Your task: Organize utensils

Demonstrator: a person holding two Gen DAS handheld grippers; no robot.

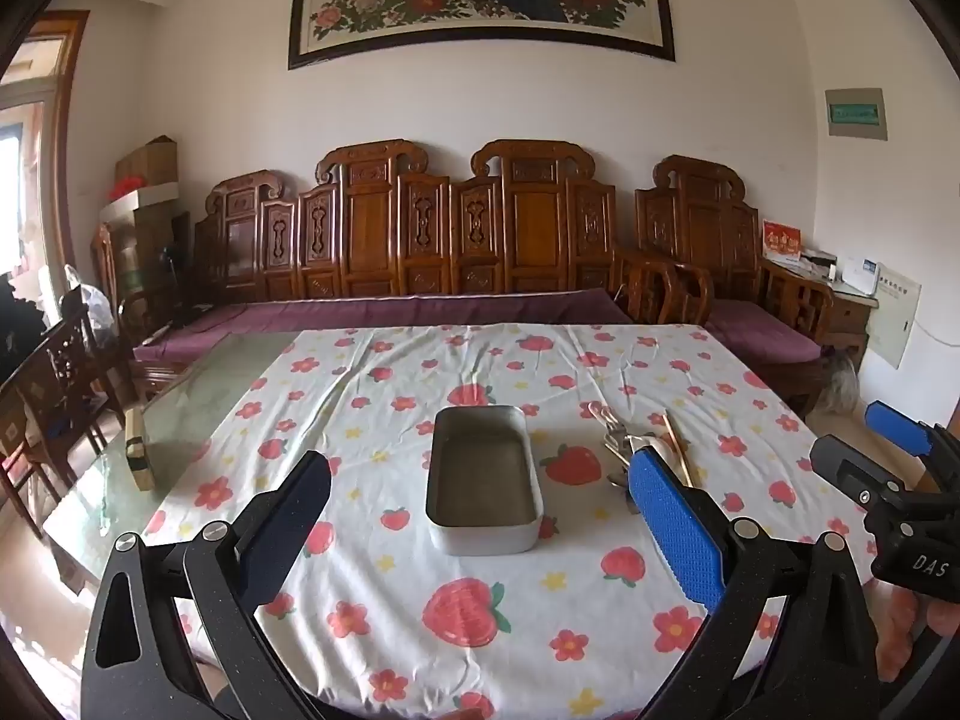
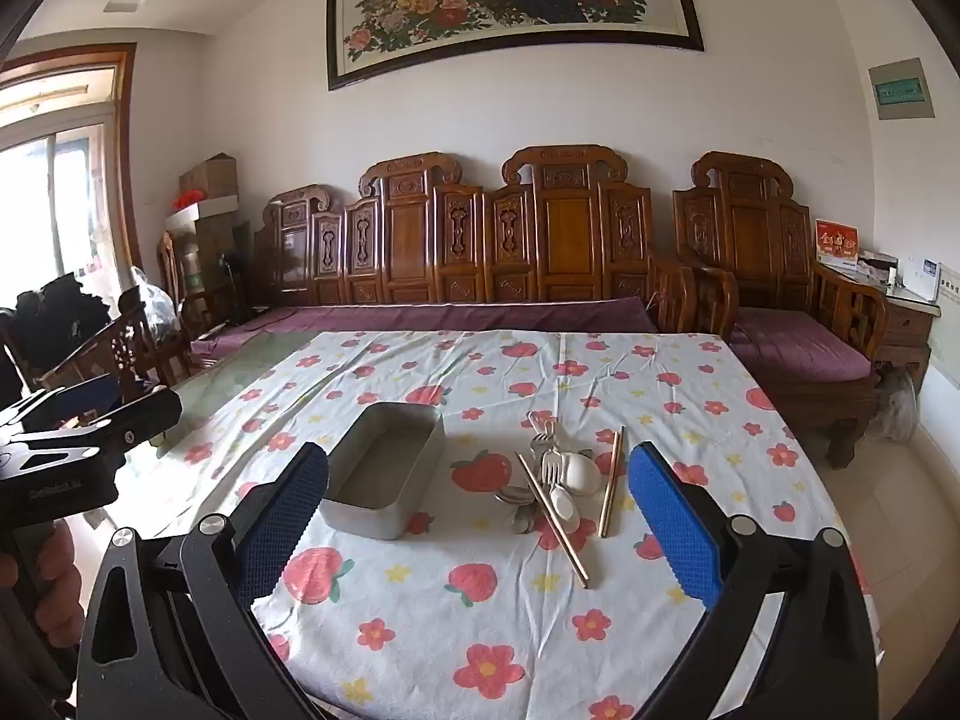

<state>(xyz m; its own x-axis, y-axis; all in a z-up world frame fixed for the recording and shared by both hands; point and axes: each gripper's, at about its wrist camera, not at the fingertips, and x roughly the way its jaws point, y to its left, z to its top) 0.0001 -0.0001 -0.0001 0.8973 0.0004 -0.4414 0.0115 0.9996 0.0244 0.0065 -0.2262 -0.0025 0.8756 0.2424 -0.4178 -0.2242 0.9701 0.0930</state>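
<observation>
An empty grey metal tray [image 1: 483,480] [image 2: 387,471] sits mid-table on the flowered cloth [image 1: 420,600]. To its right lies a pile of utensils [image 2: 555,480] [image 1: 624,450]: metal forks [image 2: 549,456], metal spoons [image 2: 516,501], white ceramic spoons [image 2: 579,474] and two loose chopsticks [image 2: 552,519] [image 2: 612,480]. My left gripper [image 1: 480,516] is open and empty, hovering in front of the tray. My right gripper [image 2: 480,516] is open and empty, hovering in front of the pile. Each gripper shows at the edge of the other's view, the right one [image 1: 864,456] and the left one [image 2: 78,420].
A wooden block [image 1: 138,450] lies on the bare glass tabletop left of the cloth. A carved wooden sofa [image 1: 456,240] with purple cushions stands behind the table, and chairs [image 1: 54,390] stand at the left.
</observation>
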